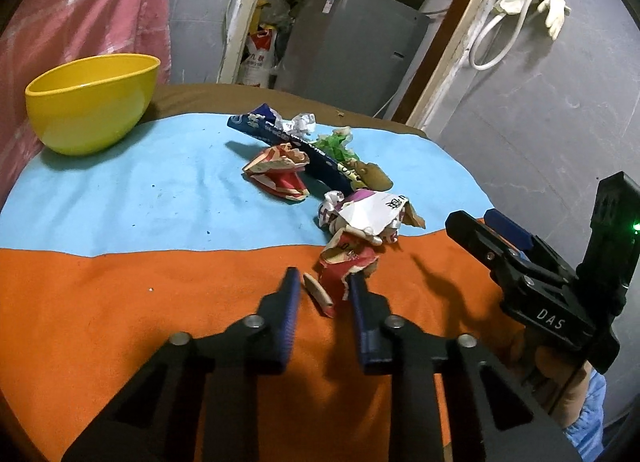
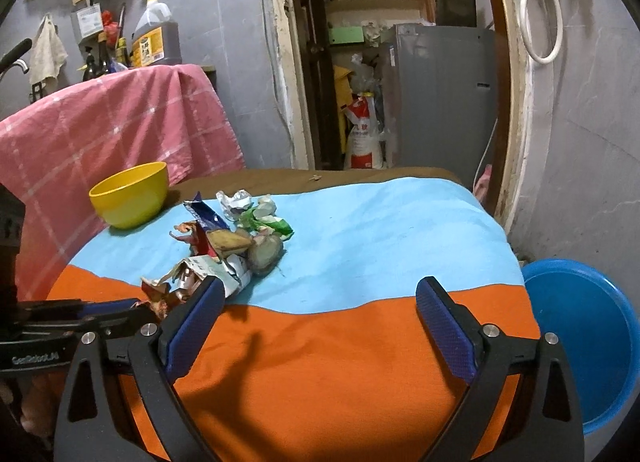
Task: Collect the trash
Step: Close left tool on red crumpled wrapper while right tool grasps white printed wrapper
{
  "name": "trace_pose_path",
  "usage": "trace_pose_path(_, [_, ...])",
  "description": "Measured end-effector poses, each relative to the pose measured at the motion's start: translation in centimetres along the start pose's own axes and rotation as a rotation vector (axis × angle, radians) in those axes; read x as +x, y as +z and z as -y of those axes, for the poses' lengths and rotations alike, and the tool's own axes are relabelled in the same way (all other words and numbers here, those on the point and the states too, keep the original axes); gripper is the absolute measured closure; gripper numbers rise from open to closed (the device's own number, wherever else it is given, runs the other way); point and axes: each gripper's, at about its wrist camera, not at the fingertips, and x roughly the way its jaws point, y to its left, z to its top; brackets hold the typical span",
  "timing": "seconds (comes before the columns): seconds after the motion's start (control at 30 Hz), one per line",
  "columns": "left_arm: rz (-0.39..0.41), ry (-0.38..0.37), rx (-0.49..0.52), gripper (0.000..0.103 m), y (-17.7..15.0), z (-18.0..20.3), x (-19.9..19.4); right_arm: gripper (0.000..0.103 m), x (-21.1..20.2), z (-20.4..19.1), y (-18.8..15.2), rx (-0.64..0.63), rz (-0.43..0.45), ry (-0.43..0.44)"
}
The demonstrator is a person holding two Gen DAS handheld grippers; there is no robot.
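A heap of crumpled trash lies across the blue and orange cloth: a dark blue wrapper (image 1: pixel 288 142), green scraps (image 1: pixel 334 142), a white torn packet (image 1: pixel 376 210) and a red crumpled wrapper (image 1: pixel 340 276) nearest me. My left gripper (image 1: pixel 323 282) sits low over the orange cloth with its jaws narrow around the red wrapper. The right pad touches the wrapper, while a sliver of cloth shows beside the left pad. My right gripper (image 2: pixel 320 294) stands wide open over bare cloth, to the right of the heap (image 2: pixel 236 246), with nothing between its fingers. A yellow bowl (image 1: pixel 92 102) stands empty at the far left.
A pink checked cloth (image 2: pixel 100 130) hangs behind the bowl (image 2: pixel 130 194). A blue basin (image 2: pixel 580 342) sits on the floor past the table's right edge. A grey fridge (image 2: pixel 440 102) and a doorway are beyond the far edge.
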Motion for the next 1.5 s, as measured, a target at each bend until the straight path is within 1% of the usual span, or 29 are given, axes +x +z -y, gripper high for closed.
trace_pose_path(0.07, [0.002, 0.008, -0.001, 0.090, 0.1, -0.1, -0.1, 0.006, 0.1, -0.2, 0.0, -0.002, -0.001, 0.009])
trace_pose_path(0.13, [0.001, 0.034, -0.008, 0.091, 0.1, -0.4, -0.2, 0.006, 0.2, -0.5, 0.0, -0.005, -0.002, 0.022])
trace_pose_path(0.4, [0.020, 0.130, -0.088, 0.093, 0.1, -3.0, -1.2, 0.006, 0.2, -2.0, 0.1, -0.018, 0.009, 0.096])
trace_pose_path(0.47, [0.031, 0.149, -0.104, 0.093, 0.1, -3.8, -1.7, 0.010, 0.4, -2.6, 0.3, -0.024, 0.008, 0.125])
trace_pose_path(0.53, [0.036, 0.160, -0.120, 0.093, 0.1, -4.4, -2.0, 0.017, 0.8, -3.2, 0.4, -0.024, -0.004, 0.155])
trace_pose_path(0.57, [0.036, 0.162, -0.127, 0.093, 0.0, -4.7, -2.1, 0.017, 1.0, -3.4, 0.4, -0.024, -0.012, 0.167])
trace_pose_path(0.63, [0.032, 0.158, -0.141, 0.093, -0.1, -5.1, -2.2, 0.023, 1.4, -3.9, 0.3, -0.029, -0.027, 0.186])
trace_pose_path(0.67, [0.031, 0.152, -0.146, 0.093, -0.1, -5.3, -2.3, 0.023, 1.7, -4.2, 0.3, -0.035, -0.038, 0.196])
trace_pose_path(0.9, [0.029, 0.150, -0.143, 0.093, -0.1, -5.2, -2.3, 0.024, 3.5, -5.6, 0.0, -0.065, -0.108, 0.212])
trace_pose_path(0.97, [0.029, 0.147, -0.145, 0.093, -0.1, -5.3, -2.2, 0.025, 3.8, -5.7, -0.1, -0.070, -0.127, 0.212])
trace_pose_path(1.1, [0.031, 0.151, -0.142, 0.093, -0.1, -5.3, -2.3, 0.036, 4.1, -5.7, -0.3, -0.070, -0.144, 0.216])
trace_pose_path(1.13, [0.030, 0.150, -0.143, 0.093, -0.1, -5.3, -2.3, 0.040, 4.1, -5.7, -0.3, -0.070, -0.141, 0.217])
trace_pose_path(1.37, [0.032, 0.145, -0.147, 0.093, -0.1, -5.2, -2.2, 0.054, 3.5, -5.8, -0.4, -0.071, -0.114, 0.230])
trace_pose_path(1.43, [0.033, 0.145, -0.147, 0.094, -0.1, -5.2, -2.2, 0.061, 3.4, -5.8, -0.4, -0.069, -0.109, 0.237])
trace_pose_path(1.5, [0.035, 0.142, -0.149, 0.096, -0.1, -5.3, -2.2, 0.062, 3.3, -5.7, -0.4, -0.069, -0.105, 0.242])
